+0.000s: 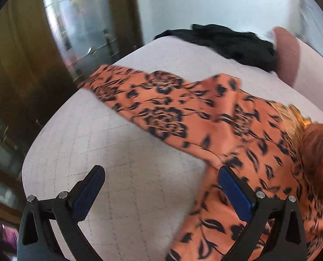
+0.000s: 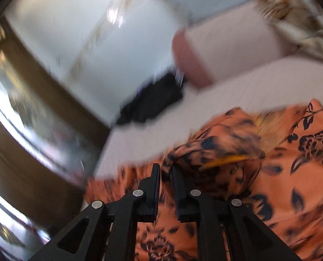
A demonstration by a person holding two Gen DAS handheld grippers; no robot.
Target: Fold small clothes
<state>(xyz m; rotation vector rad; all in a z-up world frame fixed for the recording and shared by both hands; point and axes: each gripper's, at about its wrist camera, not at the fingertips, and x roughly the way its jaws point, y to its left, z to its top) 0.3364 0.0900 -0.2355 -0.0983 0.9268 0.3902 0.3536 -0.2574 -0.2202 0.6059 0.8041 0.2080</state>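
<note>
Barely begun: orange floral garment (image 1: 205, 117) sprawls unfolded on bed (image 1: 117, 152); right gripper (image 2: 165, 171) fingers pinch its fabric, left gripper (image 1: 161, 174) fingers spread, empty; black garment (image 1: 226, 41) waits.

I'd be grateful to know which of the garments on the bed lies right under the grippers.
The orange floral garment, printed with dark flowers, lies under both grippers; the black garment sits far off by the bolster pillow.

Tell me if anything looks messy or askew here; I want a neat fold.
The orange floral garment lies askew on the pale quilted surface, one flap turned over and the cloth bunched near the right hand-held gripper. A black garment sits crumpled at the far edge. Nothing looks damaged.
</note>
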